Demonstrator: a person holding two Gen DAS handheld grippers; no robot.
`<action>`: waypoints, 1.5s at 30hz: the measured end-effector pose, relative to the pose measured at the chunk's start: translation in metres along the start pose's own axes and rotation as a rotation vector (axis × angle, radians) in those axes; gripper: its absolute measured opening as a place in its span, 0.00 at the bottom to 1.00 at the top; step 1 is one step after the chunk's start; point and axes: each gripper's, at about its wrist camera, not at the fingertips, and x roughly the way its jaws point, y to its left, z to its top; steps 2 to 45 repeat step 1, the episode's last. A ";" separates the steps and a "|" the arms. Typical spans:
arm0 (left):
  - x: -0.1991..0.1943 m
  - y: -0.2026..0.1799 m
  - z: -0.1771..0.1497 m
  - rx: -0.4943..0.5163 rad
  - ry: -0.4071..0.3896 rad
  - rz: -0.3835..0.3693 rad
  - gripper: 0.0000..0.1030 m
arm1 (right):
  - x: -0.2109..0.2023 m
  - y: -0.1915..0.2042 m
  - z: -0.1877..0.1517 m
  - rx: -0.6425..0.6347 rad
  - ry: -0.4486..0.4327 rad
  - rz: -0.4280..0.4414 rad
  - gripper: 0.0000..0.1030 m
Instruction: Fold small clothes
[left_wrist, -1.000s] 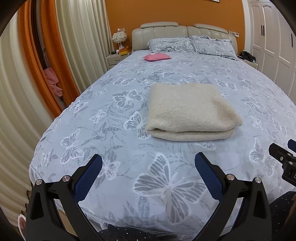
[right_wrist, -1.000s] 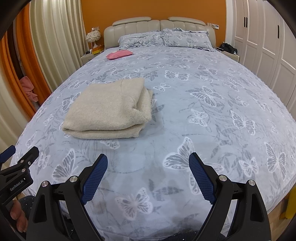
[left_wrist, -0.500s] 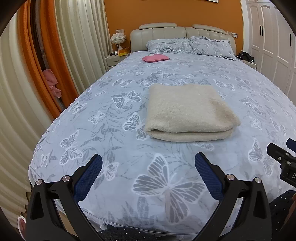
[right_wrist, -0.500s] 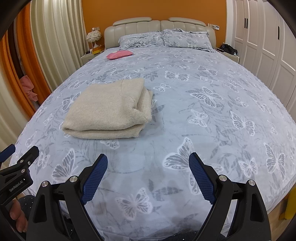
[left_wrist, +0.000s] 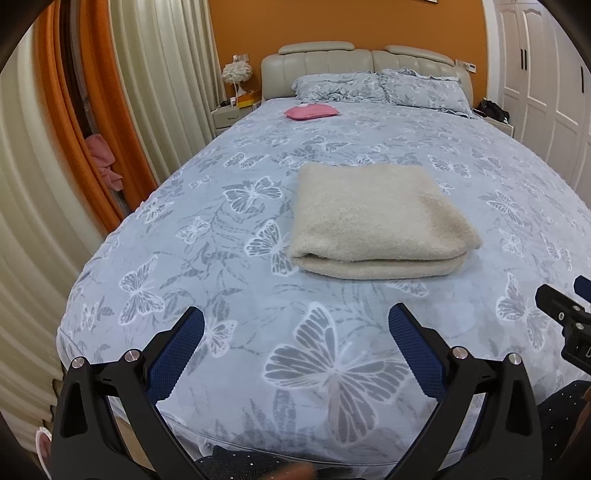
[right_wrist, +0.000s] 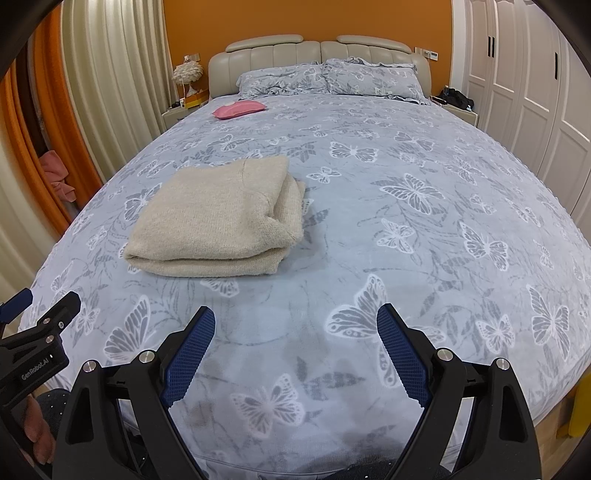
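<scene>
A beige knit garment (left_wrist: 376, 221) lies folded into a neat rectangle on the butterfly-print bedspread (left_wrist: 229, 236). It also shows in the right wrist view (right_wrist: 218, 221), left of centre. My left gripper (left_wrist: 295, 328) is open and empty, held near the foot of the bed, short of the garment. My right gripper (right_wrist: 295, 328) is open and empty too, to the right of the garment and short of it. Each gripper shows at the edge of the other's view.
A pink item (left_wrist: 310, 112) lies near the pillows (left_wrist: 376, 86) at the headboard. Curtains (left_wrist: 147, 92) hang on the left, white wardrobe doors (right_wrist: 524, 103) stand on the right. Nightstands (left_wrist: 227, 116) flank the bed.
Both grippers have drawn back slightly from the bed and stay open. The folded garment has not moved.
</scene>
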 end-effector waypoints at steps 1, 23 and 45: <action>0.001 0.001 0.000 -0.007 0.005 0.002 0.95 | 0.000 0.000 0.000 0.000 0.000 0.000 0.84; 0.001 0.001 0.000 -0.007 0.005 0.002 0.95 | 0.000 0.000 0.000 0.000 0.000 0.000 0.84; 0.001 0.001 0.000 -0.007 0.005 0.002 0.95 | 0.000 0.000 0.000 0.000 0.000 0.000 0.84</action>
